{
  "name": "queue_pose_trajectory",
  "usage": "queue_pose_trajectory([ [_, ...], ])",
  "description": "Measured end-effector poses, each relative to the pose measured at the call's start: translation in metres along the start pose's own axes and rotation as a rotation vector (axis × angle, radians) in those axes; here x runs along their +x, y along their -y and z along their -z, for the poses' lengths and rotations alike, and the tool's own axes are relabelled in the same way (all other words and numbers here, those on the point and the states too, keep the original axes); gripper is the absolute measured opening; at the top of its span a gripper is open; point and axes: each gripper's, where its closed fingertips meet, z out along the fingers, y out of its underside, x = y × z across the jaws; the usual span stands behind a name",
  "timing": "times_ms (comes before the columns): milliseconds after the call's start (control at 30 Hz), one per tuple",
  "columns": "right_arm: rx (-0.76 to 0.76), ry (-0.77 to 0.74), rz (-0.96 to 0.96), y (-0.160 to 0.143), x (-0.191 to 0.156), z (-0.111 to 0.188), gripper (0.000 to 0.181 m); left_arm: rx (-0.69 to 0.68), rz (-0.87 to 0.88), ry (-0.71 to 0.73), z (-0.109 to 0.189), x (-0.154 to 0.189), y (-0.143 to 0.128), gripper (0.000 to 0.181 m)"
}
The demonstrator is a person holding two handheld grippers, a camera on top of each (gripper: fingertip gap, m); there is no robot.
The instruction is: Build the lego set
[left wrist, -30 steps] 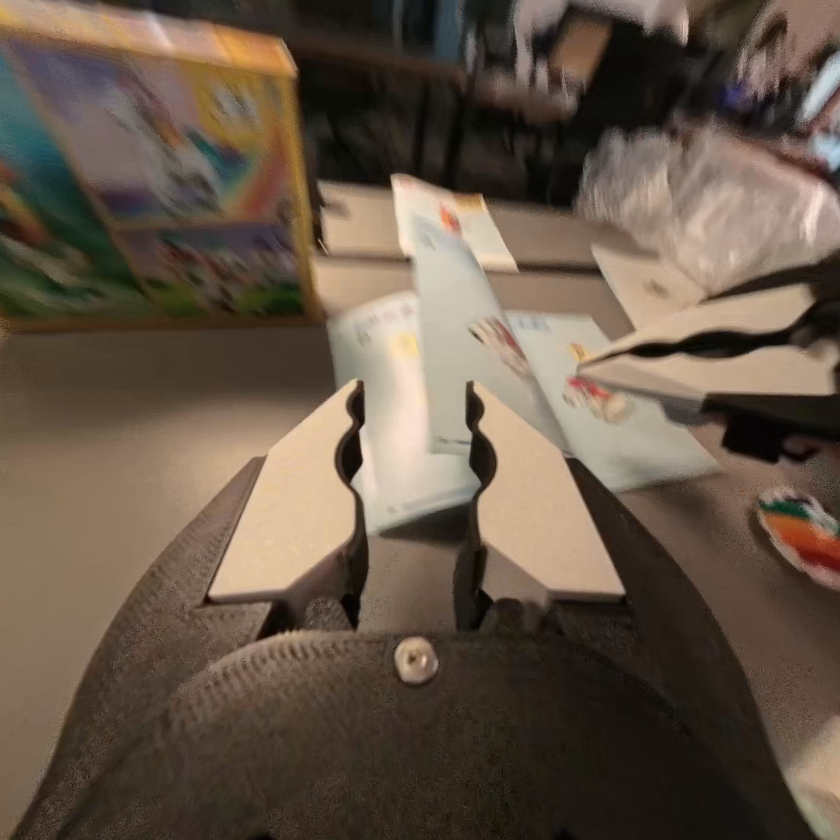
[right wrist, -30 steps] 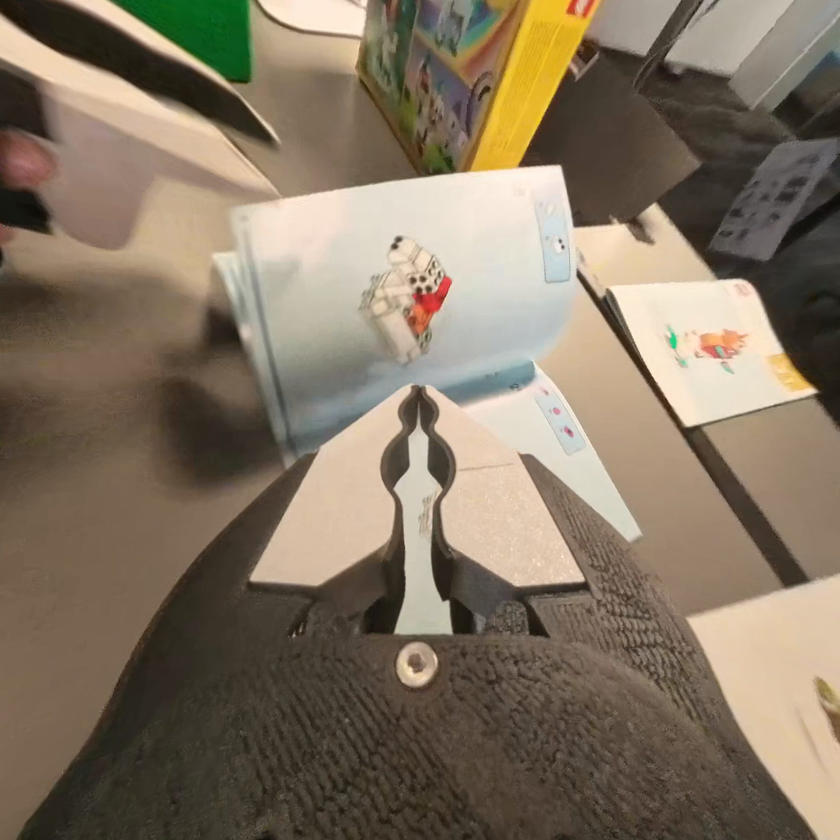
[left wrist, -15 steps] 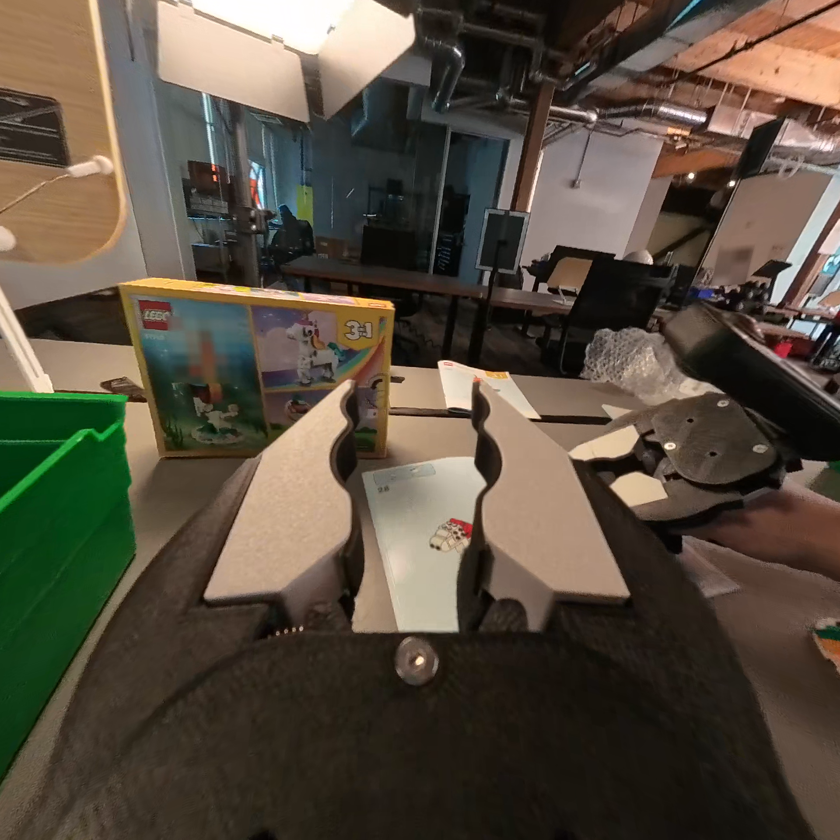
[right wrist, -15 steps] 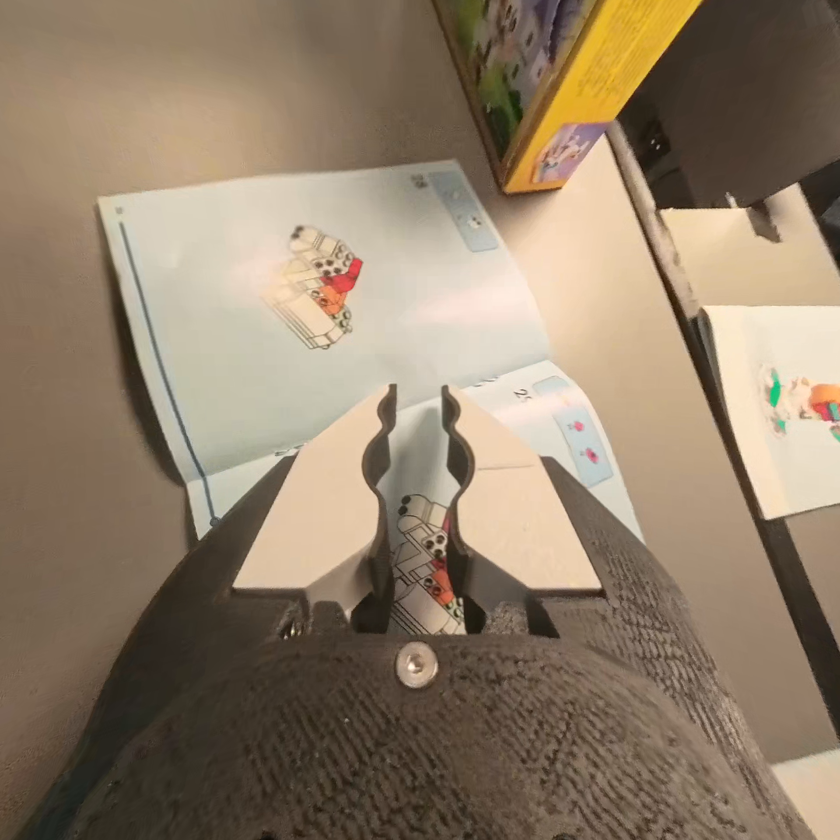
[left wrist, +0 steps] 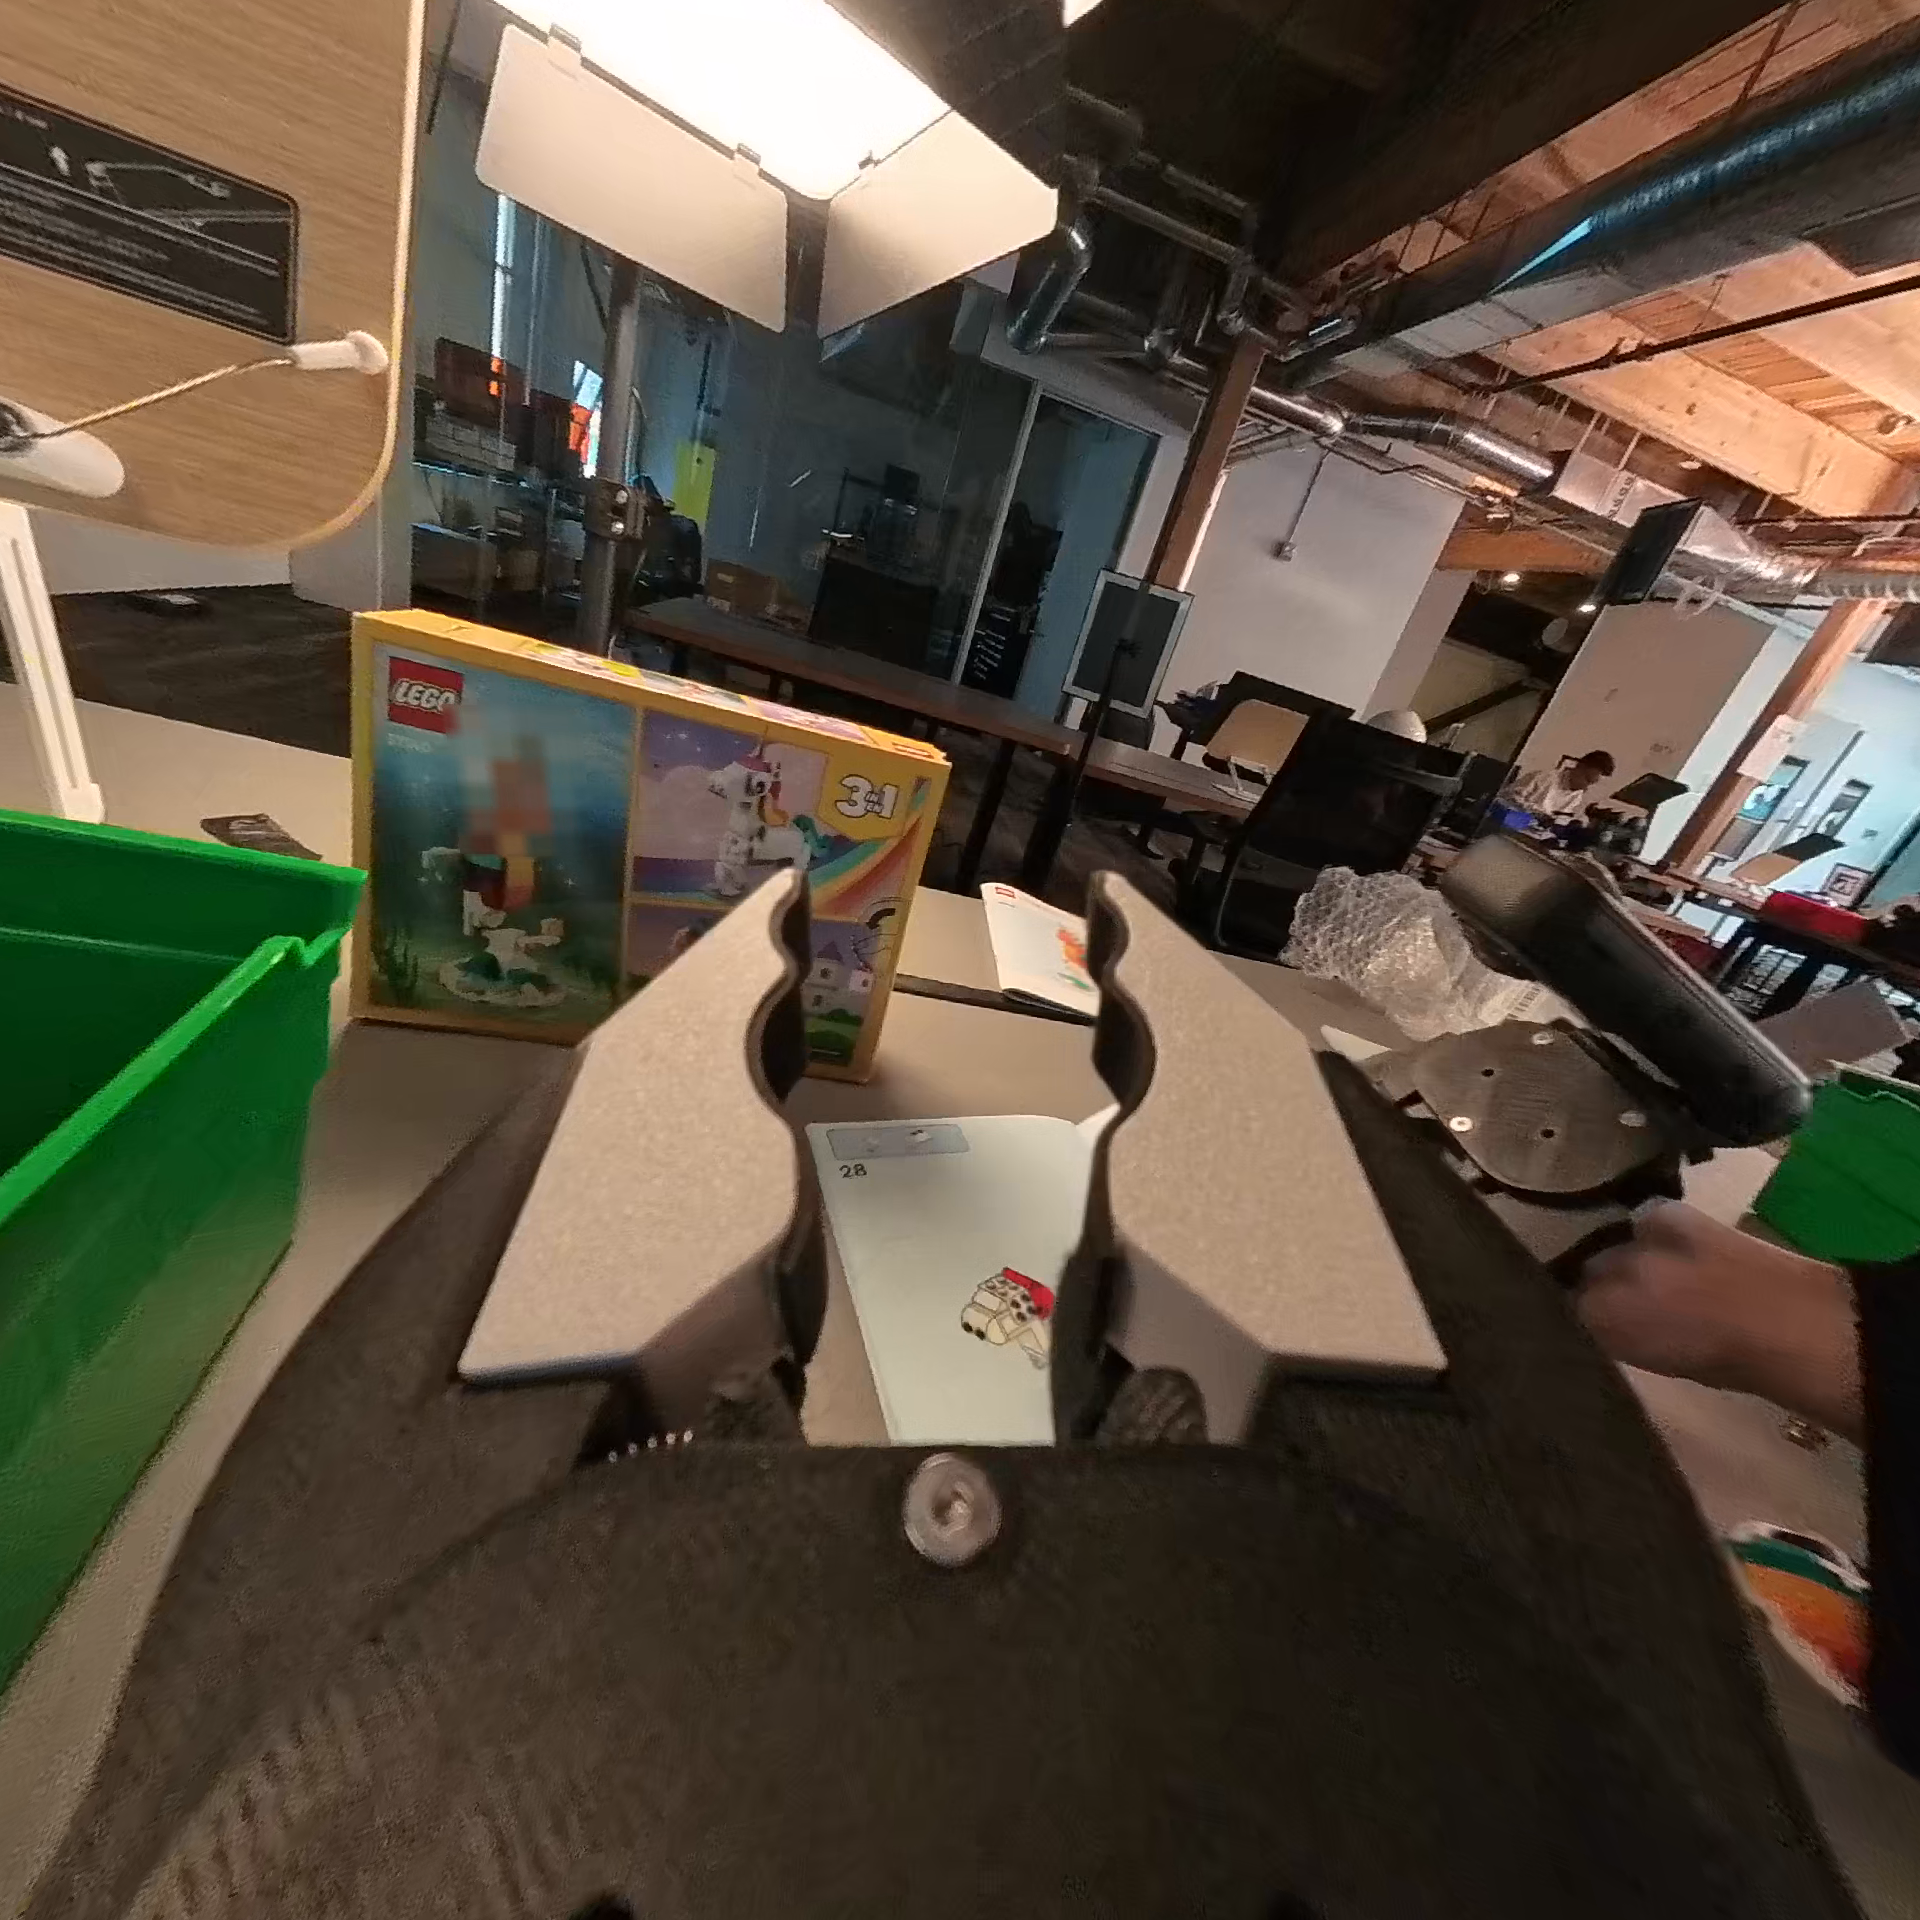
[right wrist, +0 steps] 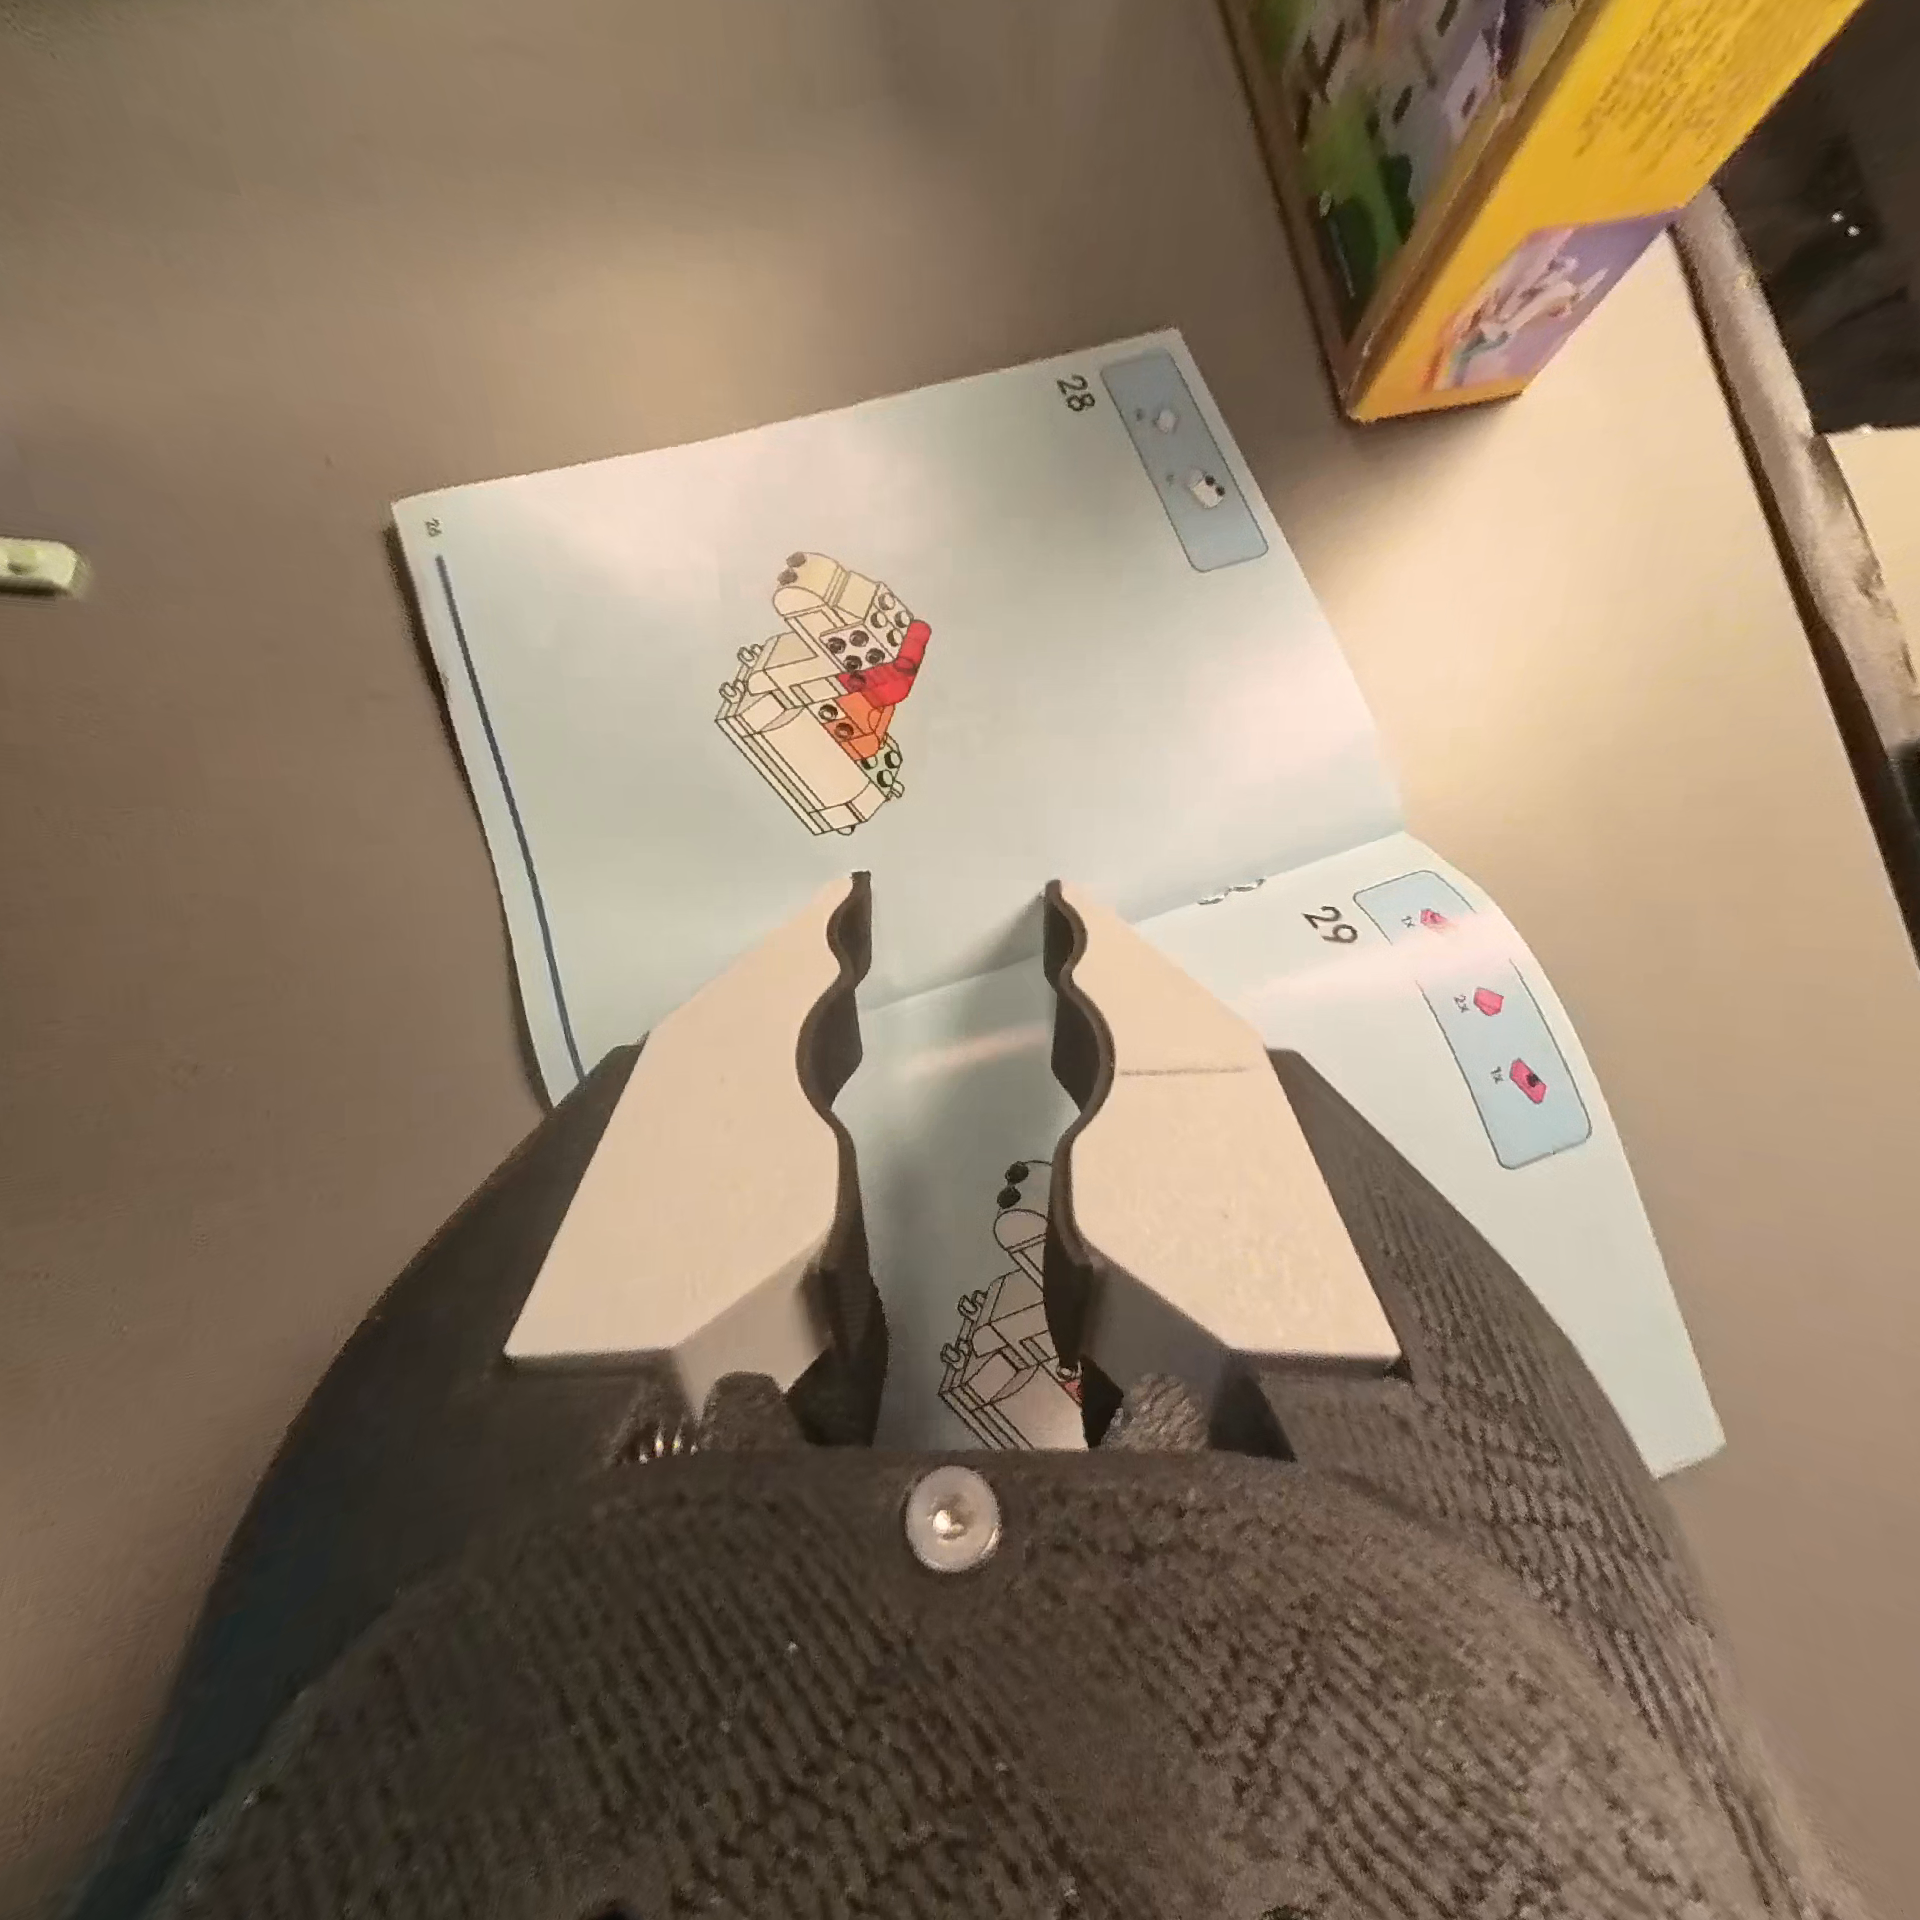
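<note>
Here, both grippers' jaws gape empty over the grey table (right wrist: 260,312) in an open workshop.

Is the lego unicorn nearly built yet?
Not yet. Done: the instruction booklet lies open on the table beside the lego box. In hand: nothing; the left gripper and right gripper are both open and empty. Left: the building itself. Only one loose pale piece shows, and no assembled model.
</note>
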Motion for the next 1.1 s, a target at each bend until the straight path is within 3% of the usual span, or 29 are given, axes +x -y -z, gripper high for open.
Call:
queue_pose_trajectory([
  [267,-0.002,-0.098,-0.035,-0.01,0.013,0.028,0.041,0.008,-0.062,-0.1,0.001,0.032,-0.002,0.056],
  [467,0.376,-0.312,-0.07,0.024,0.017,0.137,0.039,0.097,-0.084,-0.307,0.024,0.074,0.009,0.043],
  [600,0.587,-0.531,-0.107,-0.001,-0.007,0.208,0.039,0.123,-0.205,-0.498,0.059,0.113,0.005,0.035],
  [700,0.766,-0.703,-0.131,-0.033,-0.025,0.242,0.037,0.098,-0.309,-0.654,0.085,0.143,-0.016,0.033],
  [800,0.816,-0.908,-0.097,-0.073,-0.031,0.256,0.033,0.027,-0.379,-0.788,0.103,0.171,-0.044,0.034],
  [867,0.786,-0.983,-0.032,-0.075,-0.033,0.263,0.031,0.027,-0.416,-0.83,0.111,0.184,-0.05,0.034],
  [967,0.735,-1.031,0.039,-0.074,-0.03,0.262,0.031,0.027,-0.472,-0.876,0.121,0.194,-0.058,0.034],
  [1100,0.681,-0.974,0.016,-0.077,-0.023,0.242,0.032,0.05,-0.537,-0.867,0.121,0.195,-0.061,0.034],
])
